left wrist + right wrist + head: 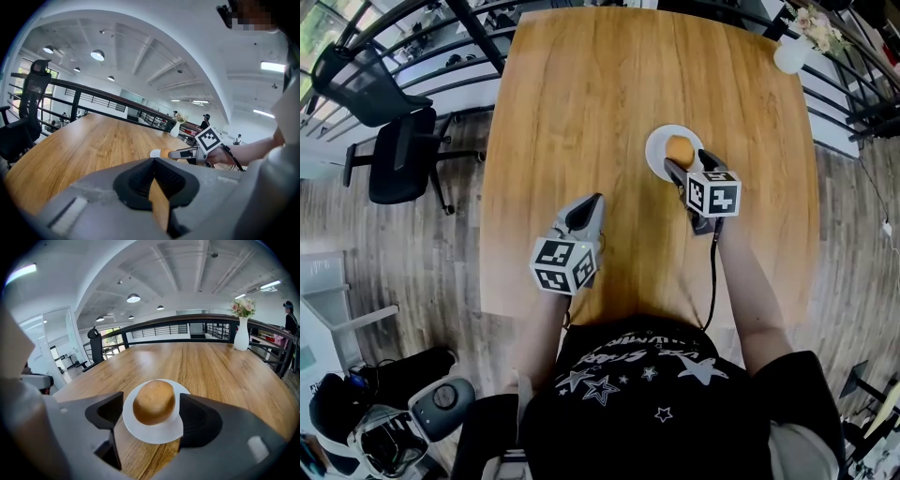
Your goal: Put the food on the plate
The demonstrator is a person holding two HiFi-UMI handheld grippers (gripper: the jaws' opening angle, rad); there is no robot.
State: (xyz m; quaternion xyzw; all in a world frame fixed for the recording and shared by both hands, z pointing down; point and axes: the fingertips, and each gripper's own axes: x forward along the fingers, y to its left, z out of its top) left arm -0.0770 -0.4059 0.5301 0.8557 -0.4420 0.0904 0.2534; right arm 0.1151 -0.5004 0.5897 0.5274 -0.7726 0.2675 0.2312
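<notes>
A round brown bun (680, 150) sits on a small white plate (659, 141) right of the middle of the wooden table (581, 112). My right gripper (686, 160) is open around the bun. In the right gripper view the bun (154, 401) rests on the plate (154, 433) between the two dark pads (201, 420), with a gap on each side. My left gripper (596, 199) hovers over the table to the left of the plate, its jaws shut with nothing between them. From the left gripper view the bun (165, 153) and the right gripper (187, 152) lie ahead to the right.
A white vase (790, 54) with flowers stands at the table's far right corner. Black office chairs (394, 150) stand on the floor left of the table. A dark railing (187, 326) runs behind the far edge. The person's torso is at the near edge.
</notes>
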